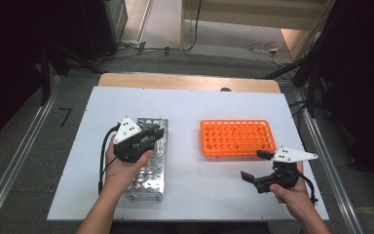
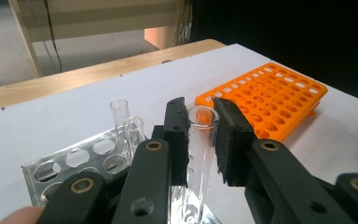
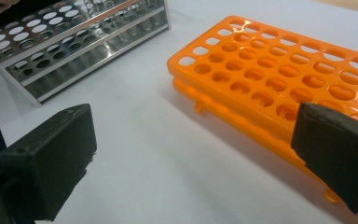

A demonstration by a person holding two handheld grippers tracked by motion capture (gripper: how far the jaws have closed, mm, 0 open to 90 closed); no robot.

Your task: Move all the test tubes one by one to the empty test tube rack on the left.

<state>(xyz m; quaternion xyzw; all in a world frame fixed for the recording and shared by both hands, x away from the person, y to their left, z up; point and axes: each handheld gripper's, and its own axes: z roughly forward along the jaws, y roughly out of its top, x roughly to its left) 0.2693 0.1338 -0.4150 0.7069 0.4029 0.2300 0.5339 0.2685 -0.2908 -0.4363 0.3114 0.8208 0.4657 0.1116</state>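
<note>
We grip a glass tube (image 2: 200,149) in left tool (image 2: 200,140) over metal rack (image 2: 74,161) | right tool (image 3: 191,163) gapes empty | orange rack (image 1: 237,138) holds nothing yet, transfer barely begun

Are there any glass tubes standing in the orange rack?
No, in the right gripper view every hole of the orange rack that can be seen is bare, while the glass tubes stand in the metal rack.

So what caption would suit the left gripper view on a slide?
Left gripper closing around a clear test tube above the metal rack, orange rack beyond.
</note>
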